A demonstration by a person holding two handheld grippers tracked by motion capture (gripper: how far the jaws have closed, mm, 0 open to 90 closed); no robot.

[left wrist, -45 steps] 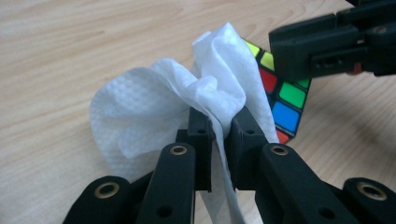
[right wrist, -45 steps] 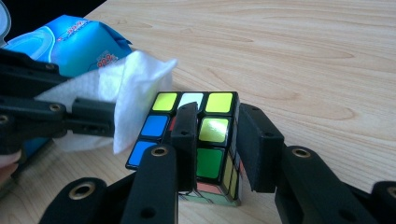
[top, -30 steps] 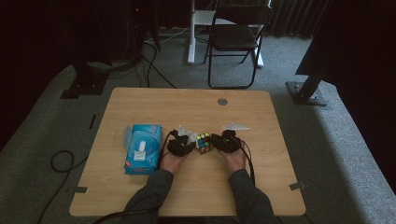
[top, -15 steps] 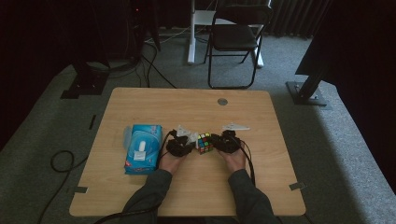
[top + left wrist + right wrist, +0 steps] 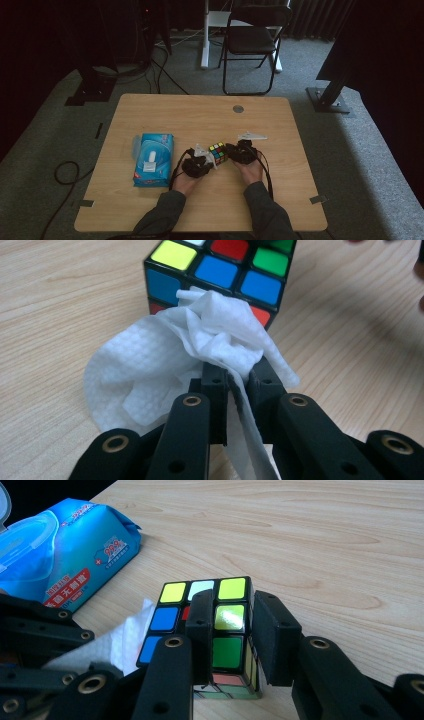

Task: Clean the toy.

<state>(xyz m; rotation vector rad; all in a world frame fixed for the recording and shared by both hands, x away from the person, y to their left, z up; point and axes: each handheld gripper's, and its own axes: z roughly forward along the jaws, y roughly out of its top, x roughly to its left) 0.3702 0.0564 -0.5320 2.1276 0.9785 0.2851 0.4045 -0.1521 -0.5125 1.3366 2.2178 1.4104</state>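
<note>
Two grippers are met at the centre of the high view, a little below the middle of the wooden table [image 5: 165, 112], and a Rubik's cube [image 5: 218, 153] is caught between them. The cube is judged light and rigid, with slick plastic faces and layers that can twist, so a hold across two opposite flat faces is what is called for. That is roughly what is seen in the right gripper view: the right gripper [image 5: 232, 630] is closed on the cube [image 5: 227, 630], one jaw laid over the near face and the other against its right side.

A wet wipe [image 5: 200, 355] is pinched in the left gripper [image 5: 239, 377], its jaws shut on a bunched fold at the centre of the left gripper view. The wipe is judged soft, limp and probably damp, easily bunched and easily dragged loose, so a grip on a thick wad is wanted. Its crumpled front is pressed against the cube's near face [image 5: 220, 275] at the top of that frame.

Both forearms are brought in from the bottom edge of the high view, angled inward, hands low over the tabletop. A blue wet-wipe pack [image 5: 152, 159] is left lying near the left hand [image 5: 186, 181], its lid flipped open.
</note>
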